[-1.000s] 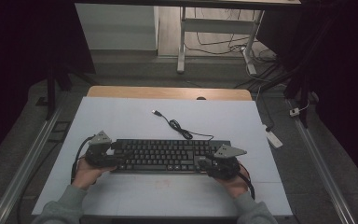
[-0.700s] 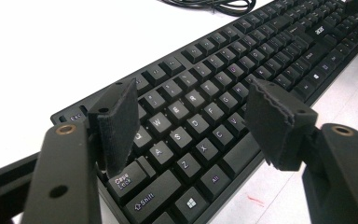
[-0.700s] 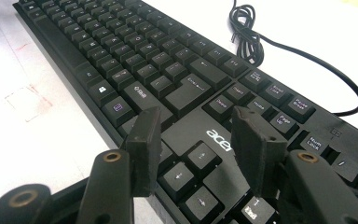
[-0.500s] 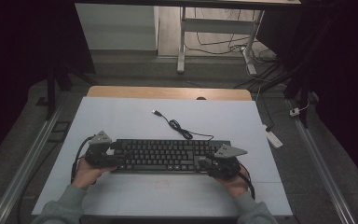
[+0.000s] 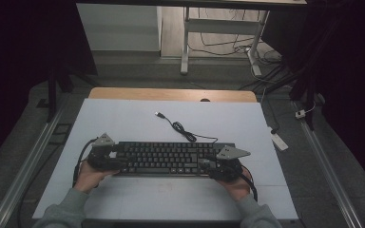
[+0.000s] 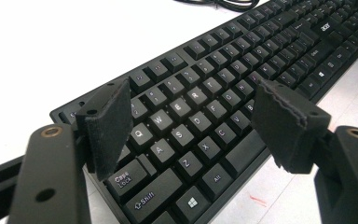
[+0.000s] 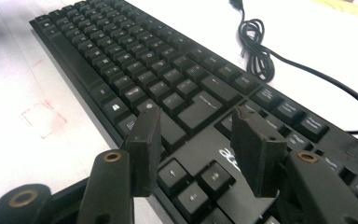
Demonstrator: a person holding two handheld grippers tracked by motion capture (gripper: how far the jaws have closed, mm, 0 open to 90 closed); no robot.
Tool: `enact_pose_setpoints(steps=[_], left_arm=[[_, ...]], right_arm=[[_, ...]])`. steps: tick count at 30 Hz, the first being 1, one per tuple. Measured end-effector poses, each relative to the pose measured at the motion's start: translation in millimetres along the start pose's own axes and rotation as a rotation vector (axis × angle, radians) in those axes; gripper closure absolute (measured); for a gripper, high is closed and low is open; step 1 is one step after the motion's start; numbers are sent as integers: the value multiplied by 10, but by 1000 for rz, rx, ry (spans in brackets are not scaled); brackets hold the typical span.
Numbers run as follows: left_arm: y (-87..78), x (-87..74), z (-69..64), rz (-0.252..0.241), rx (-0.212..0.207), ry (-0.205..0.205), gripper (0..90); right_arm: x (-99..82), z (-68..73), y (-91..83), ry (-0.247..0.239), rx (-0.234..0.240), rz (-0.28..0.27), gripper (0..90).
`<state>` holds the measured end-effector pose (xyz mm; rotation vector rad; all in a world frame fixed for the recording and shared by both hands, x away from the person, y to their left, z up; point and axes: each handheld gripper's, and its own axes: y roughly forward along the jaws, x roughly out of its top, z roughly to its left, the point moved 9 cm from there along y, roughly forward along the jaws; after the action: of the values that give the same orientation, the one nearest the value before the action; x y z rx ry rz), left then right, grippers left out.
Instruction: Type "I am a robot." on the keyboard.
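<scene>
Two grippers, one keyboard, and you're right at the let-go part by the look of it. The black keyboard (image 5: 168, 158) lies flat on the white table cover (image 5: 123, 118), near your edge and square to you, with its cable (image 5: 183, 130) curling off behind it toward the far side.

Your left gripper (image 5: 105, 159) sits at the keyboard's left end. In the left gripper view its jaws stand wide, hovering over the Caps Lock and Shift corner (image 6: 135, 186), and they've just been opening. Nothing is pinched; the pads (image 6: 107, 123) aren't pressing on anything.

Your right gripper (image 5: 221, 167) is at the right end, over the arrow keys (image 7: 191, 179). Its jaws are parted too, though less so, and the pads (image 7: 256, 149) look clear of the keys, so I'd call that side released as well.

So my read: the keyboard is set down and you're done holding it. The next move just calls for pulling both grippers straight back and up, without dragging a pad across the keycaps or nudging the board out of line. Watch the right side, it sits lower over the keys.
</scene>
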<state>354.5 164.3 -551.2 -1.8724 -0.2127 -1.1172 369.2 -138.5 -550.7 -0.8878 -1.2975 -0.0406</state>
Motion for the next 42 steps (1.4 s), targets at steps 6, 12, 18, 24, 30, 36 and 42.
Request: enact_pose_setpoints(steps=[6,12,18,24,30,36,42], left_arm=[[10,-7,-1,6,0,0,280],[15,-9,-7,9,-2,4,276],[28,-15,-15,16,-4,6,275],[35,-19,-18,20,-6,11,274],[43,-23,-20,25,-2,14,274],[51,-28,-15,28,0,9,274],[58,-34,-20,34,1,20,272]], right_arm=[[51,61,72,-13,18,1,534],[93,123,120,-28,29,3,538],[149,193,174,-43,51,-4,585],[209,278,234,-62,79,-2,665],[231,338,288,-79,96,15,786],[300,408,343,-99,110,16,894],[365,470,429,-114,114,14,896]])
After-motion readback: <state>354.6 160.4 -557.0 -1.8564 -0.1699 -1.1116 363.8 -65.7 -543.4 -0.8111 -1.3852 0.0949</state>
